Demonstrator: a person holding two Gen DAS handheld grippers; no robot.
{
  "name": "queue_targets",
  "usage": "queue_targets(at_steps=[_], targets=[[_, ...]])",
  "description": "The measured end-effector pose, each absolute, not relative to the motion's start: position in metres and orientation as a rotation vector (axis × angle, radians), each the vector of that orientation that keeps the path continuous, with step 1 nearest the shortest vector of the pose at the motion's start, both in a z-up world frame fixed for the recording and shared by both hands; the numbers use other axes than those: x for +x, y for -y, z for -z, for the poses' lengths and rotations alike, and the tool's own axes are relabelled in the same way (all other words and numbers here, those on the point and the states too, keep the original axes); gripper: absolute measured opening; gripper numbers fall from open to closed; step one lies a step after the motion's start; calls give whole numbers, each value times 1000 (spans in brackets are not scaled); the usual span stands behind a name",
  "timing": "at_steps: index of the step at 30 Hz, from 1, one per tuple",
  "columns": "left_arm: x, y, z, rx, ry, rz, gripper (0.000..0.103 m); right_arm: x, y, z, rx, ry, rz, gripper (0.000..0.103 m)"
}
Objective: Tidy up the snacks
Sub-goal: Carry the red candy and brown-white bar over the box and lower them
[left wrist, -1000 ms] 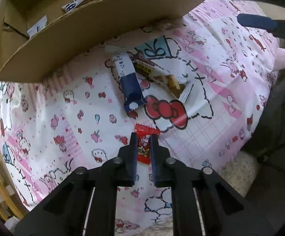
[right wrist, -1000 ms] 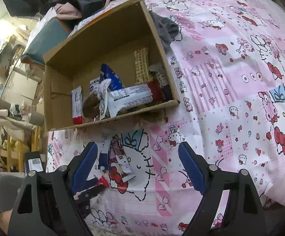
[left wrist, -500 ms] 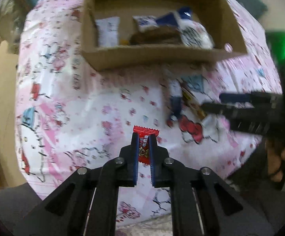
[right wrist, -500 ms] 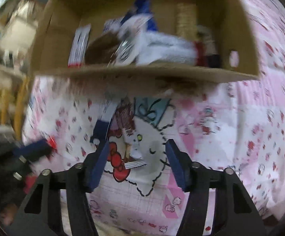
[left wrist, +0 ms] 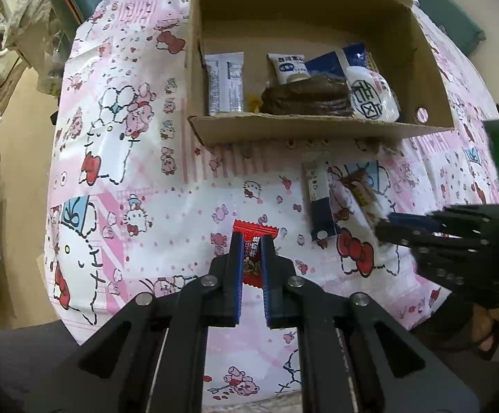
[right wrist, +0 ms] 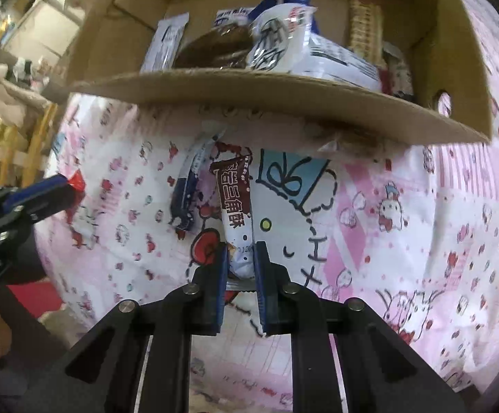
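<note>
Two tools loaded: left tool (left wrist: 252, 244) clamped on red candy (left wrist: 253, 254); right tool (right wrist: 242, 261), just closed, pinching brown-white bar (right wrist: 234, 206) on bedsheet (right wrist: 404, 241) before box (right wrist: 284, 93). Lift clear of front wall, release inside.

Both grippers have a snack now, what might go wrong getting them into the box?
The right gripper pinches only the near end of the brown and white wafer pack, so it could swing or slip. The cardboard box already holds piled snacks, and its near wall could catch the red candy held by the left gripper.
</note>
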State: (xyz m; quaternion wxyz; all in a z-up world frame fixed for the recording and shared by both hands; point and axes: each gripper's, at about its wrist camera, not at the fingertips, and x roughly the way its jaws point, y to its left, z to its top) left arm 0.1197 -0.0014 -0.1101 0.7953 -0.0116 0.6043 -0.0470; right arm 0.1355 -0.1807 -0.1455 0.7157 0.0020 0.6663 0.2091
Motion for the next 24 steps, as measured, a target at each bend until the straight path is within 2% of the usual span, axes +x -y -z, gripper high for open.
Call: queue_targets(at_steps=[11, 18, 24], targets=[[118, -7, 95, -50, -1237, 61, 7, 118, 218, 85, 225, -1328, -581, 16], [114, -15, 28, -88, -1089, 78, 7, 100, 243, 23, 351, -1104, -698, 16], [129, -23, -23, -78, -952, 64, 7, 106, 249, -3, 439, -941, -700, 16]])
